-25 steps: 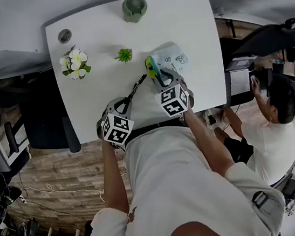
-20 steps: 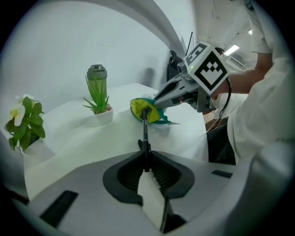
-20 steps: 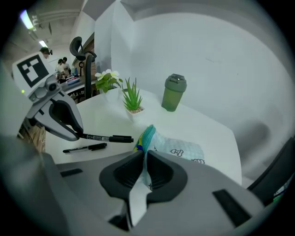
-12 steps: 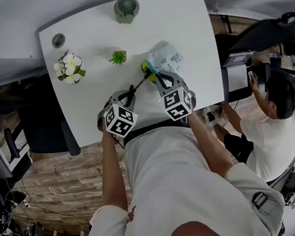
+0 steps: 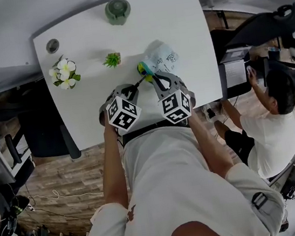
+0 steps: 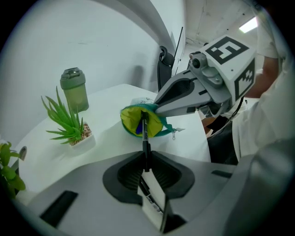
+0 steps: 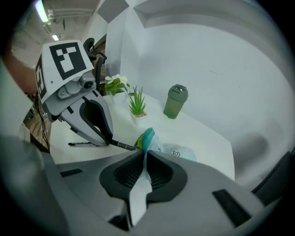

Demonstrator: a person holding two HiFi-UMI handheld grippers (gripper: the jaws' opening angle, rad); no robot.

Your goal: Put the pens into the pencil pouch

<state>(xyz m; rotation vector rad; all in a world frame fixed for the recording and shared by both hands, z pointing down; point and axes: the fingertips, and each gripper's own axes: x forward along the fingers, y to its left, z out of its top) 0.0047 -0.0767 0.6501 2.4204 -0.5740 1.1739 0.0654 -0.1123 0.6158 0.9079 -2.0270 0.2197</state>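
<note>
On the tabletop (image 5: 180,39), the pencil pouch (image 5: 160,61) lay right of centre. A pen (image 5: 139,83) slanted in from its near left, tip at its mouth. A small plant (image 5: 111,60) stood left of the pouch, flowers (image 5: 63,75) further left, and a bottle (image 5: 117,11) at the far edge.

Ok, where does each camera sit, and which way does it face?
Head view: on the person's head, facing steeply down at the white table; shows torso, forearms, left gripper, right gripper.
Left gripper view: on the left gripper, along jaws shut on a pen, toward the pouch; right gripper at right.
Right gripper view: on the right gripper, along jaws shut on the pouch edge, toward a green bottle; left gripper at left.
Shared: both gripper views show the pen tip at the pouch mouth.
</note>
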